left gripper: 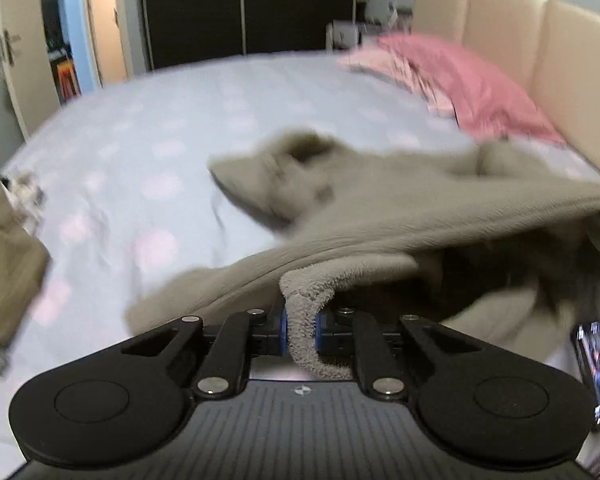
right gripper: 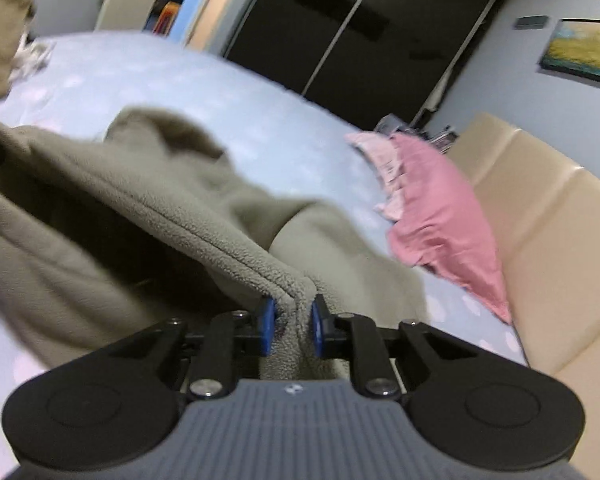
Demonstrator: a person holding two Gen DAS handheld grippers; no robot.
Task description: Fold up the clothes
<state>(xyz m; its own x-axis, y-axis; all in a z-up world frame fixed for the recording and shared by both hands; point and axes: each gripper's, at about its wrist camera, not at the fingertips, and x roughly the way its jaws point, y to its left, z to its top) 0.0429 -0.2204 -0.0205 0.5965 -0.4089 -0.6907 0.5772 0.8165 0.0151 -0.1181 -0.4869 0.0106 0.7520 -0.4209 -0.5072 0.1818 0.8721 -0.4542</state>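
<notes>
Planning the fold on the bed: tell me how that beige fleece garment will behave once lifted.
The fleece garment is probably floppy: it sags between the left gripper and the right gripper. The nubby pile likely resists slipping from the pads. It looks bulky, so folds may spring open.

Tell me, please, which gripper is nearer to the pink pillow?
Right, I judge. The right gripper has the pink pillow close ahead to its right; from the left gripper it lies farther off.
</notes>
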